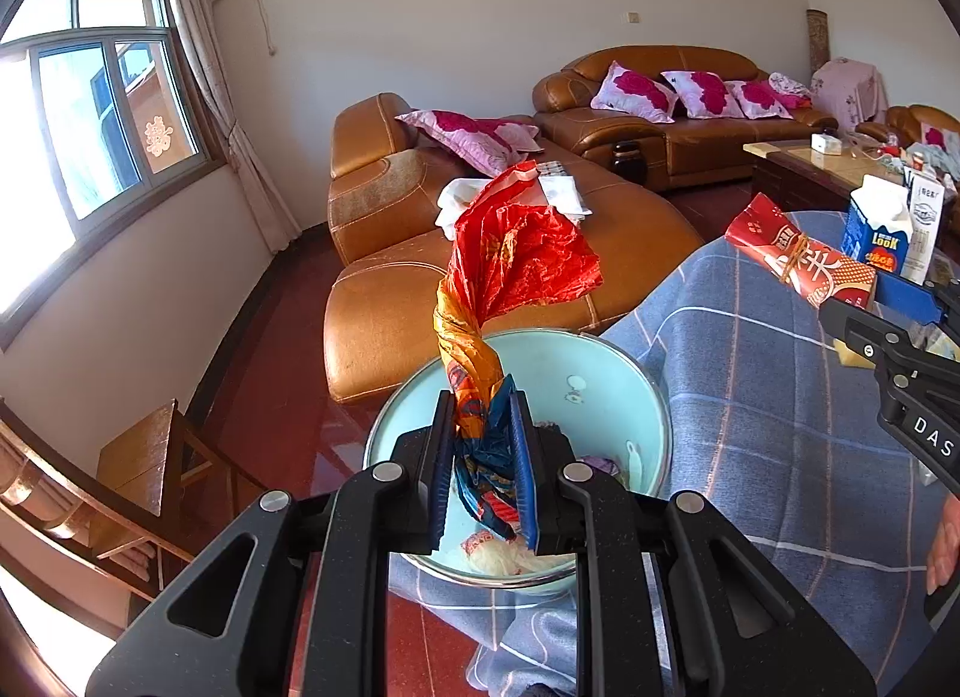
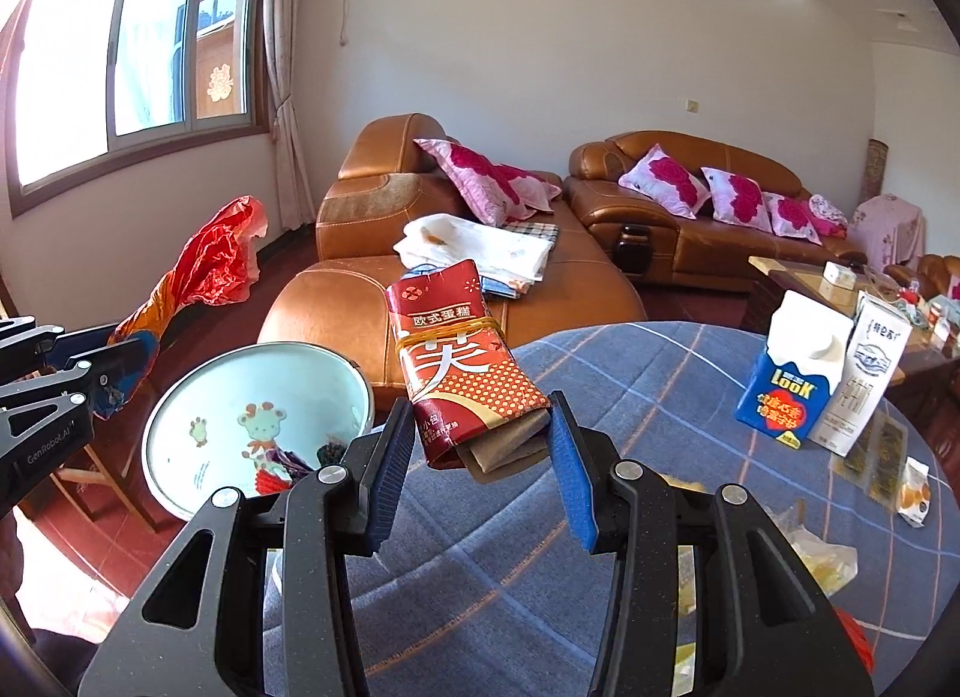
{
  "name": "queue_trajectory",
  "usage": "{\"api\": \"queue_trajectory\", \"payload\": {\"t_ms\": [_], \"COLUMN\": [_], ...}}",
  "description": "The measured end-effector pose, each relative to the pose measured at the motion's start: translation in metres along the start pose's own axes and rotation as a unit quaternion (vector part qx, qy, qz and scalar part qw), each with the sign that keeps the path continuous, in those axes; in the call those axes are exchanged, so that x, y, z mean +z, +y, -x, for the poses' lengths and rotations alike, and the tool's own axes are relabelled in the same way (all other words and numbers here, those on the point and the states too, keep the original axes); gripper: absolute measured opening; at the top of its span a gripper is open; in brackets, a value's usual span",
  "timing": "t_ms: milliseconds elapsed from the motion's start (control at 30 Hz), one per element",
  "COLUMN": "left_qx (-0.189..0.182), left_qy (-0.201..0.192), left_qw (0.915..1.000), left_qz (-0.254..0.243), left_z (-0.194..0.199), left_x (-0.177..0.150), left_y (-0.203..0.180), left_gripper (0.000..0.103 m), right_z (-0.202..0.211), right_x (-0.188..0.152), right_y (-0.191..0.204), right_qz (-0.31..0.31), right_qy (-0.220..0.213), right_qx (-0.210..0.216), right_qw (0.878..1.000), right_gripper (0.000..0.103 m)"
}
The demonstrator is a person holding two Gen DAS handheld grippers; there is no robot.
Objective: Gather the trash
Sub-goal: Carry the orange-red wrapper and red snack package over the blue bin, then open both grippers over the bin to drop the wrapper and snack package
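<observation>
My left gripper [image 1: 483, 403] is shut on the twisted neck of a crumpled red and orange plastic bag [image 1: 522, 253], which stands up above a light-blue trash bin [image 1: 600, 373]. In the right wrist view, that bag [image 2: 216, 259] and the left gripper [image 2: 114, 361] hang just left of the bin [image 2: 198, 397]. My right gripper [image 2: 480, 403] is shut on the lower end of a red snack package [image 2: 456, 361] bound with a rubber band, above the table edge beside the bin. From the left wrist view the package [image 1: 798, 262] and right gripper [image 1: 900, 301] show at the right.
The round table wears a blue plaid cloth [image 2: 660, 397]. On it stand a blue milk carton [image 2: 792, 373], a white carton [image 2: 870, 373] and small wrappers [image 2: 912, 493]. A brown leather sofa [image 2: 336, 301] lies behind the bin, a wooden chair [image 1: 138, 457] to its left. The bin holds some scraps.
</observation>
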State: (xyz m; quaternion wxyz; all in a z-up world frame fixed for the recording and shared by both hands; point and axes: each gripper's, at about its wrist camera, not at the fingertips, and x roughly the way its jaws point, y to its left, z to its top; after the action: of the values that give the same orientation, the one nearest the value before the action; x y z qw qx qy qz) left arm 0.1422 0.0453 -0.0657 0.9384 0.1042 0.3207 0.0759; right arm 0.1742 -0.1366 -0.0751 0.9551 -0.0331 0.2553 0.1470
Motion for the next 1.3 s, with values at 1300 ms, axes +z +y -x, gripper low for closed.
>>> {"api": "queue_trajectory", "payload": {"t_ms": [1300], "left_qx": [0.056], "left_qy": [0.042], "left_qw": [0.9974], "left_qz": [0.017], "left_z": [-0.03], "left_x": [-0.003], "left_y": [0.021], "left_gripper": [0.018], "right_z": [-0.046], "right_x": [0.003], "right_y": [0.058], "right_qz": [0.068], "right_qy": [0.021], "right_qx": [0.068], "right_qw": [0.995], "right_gripper": [0.045]}}
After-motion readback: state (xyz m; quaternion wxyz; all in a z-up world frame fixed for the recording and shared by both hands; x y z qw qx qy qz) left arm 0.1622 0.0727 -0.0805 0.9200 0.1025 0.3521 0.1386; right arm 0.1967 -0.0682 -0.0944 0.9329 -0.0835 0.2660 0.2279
